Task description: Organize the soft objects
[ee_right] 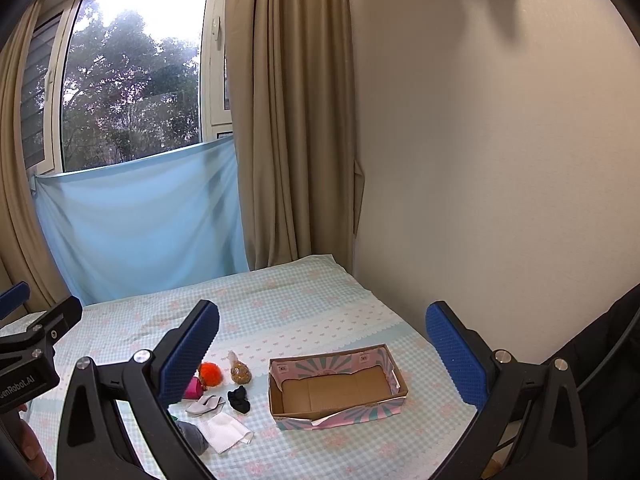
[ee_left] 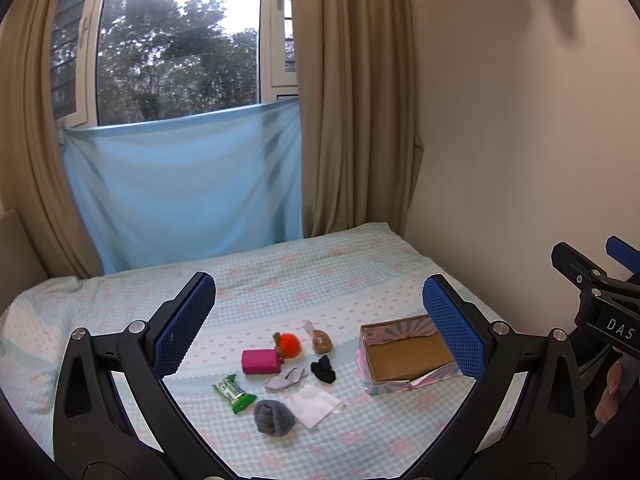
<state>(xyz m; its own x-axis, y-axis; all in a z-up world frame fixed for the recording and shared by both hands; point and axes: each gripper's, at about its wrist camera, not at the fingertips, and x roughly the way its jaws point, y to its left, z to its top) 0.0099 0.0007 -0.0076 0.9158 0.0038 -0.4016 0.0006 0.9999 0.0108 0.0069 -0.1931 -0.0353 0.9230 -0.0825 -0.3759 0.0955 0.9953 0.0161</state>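
Small soft objects — a rolled grey sock [ee_left: 274, 417], a black scrunchie [ee_left: 323, 369], a fuzzy orange pompom [ee_left: 289, 343] — are lying mid-bed beside the empty cardboard box [ee_right: 340, 390], so both wide-open, empty grippers — left gripper [ee_left: 318, 330], right gripper [ee_right: 322, 354] — are best descending on one piece each, pinching its bulk.

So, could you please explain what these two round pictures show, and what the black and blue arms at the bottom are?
Those arms are two-finger grippers that a person holds, one in each hand. Each carries a fisheye camera looking forward along its fingers, hence the round, bent picture.

One picture comes from the left gripper, the other from the right gripper. Both are open and hold nothing.

Below them is a bed with a checked sheet. On it lie a pink roll, an orange fluffy ball, a small bag of brownish bits, a black cloth piece, a grey slipper-like piece, a green wrapper, a rolled grey sock and a white tissue. Beside them stands an open cardboard box, with nothing inside.
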